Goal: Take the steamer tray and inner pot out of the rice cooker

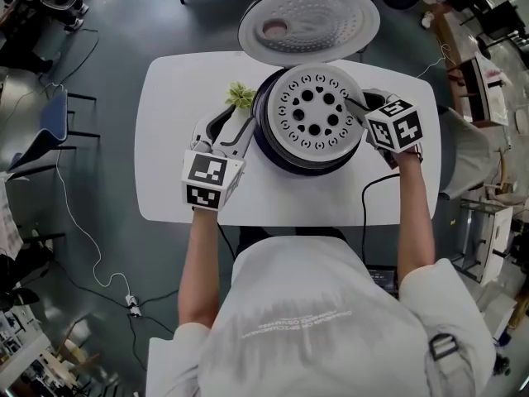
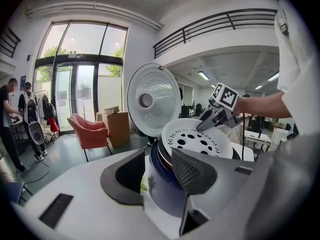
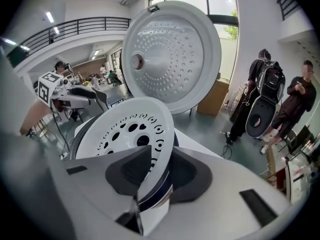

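The round white perforated steamer tray sits in the mouth of the dark blue rice cooker at the middle of the white desk. It is round, with no long axis, and tilted: the right edge is higher and the holed face leans toward the left. The right gripper has its fingers clamped on that raised rim. The left gripper has its fingers apart – they straddle the cooker's left wall. The cooker's white dimpled lid stands open behind.
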Motion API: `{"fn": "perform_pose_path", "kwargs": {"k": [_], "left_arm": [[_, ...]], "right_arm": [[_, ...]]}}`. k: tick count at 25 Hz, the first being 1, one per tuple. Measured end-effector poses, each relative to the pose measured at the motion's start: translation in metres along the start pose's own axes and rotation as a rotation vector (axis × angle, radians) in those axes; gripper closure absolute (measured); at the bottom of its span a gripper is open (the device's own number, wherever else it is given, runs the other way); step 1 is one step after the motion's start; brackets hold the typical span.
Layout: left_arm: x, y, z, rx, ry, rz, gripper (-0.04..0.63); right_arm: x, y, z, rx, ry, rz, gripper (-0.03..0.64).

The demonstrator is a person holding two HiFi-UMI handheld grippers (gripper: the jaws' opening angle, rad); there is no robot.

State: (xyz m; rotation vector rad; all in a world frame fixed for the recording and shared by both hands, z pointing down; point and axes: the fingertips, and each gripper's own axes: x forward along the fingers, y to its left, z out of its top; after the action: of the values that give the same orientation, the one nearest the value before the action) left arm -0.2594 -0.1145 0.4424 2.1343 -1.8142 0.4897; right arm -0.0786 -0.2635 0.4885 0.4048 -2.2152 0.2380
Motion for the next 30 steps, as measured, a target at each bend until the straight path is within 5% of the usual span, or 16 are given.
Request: {"fn": "perform_pose_path", "kwargs": {"k": [4,10,23,30], "left_arm": [[-0.005,0.000,0.006,0.021,-0.022,-0.019,0.413],[-0.011,0.001,0.022,0.045,-0.063,-0.050,0.420],[-0.024,0.013,0.047,0.129,-0.130,-0.163,0.428],[-0.007,-0.014,0.057,0.170,-0.139,-0.262,0.431]], "right_arm": [[-0.006,0.000,0.007,0.073,-0.070,-0.031,0.522],[-0.017,-0.003,0.019,0.325,-0.230,-0.011,0.547],[-0.060,0.011,0.015,0.546,-0.399,-0.115,0.551],[-0.092,0.004,-0.013,0.618,-0.446,-0.192,0.552]]}}
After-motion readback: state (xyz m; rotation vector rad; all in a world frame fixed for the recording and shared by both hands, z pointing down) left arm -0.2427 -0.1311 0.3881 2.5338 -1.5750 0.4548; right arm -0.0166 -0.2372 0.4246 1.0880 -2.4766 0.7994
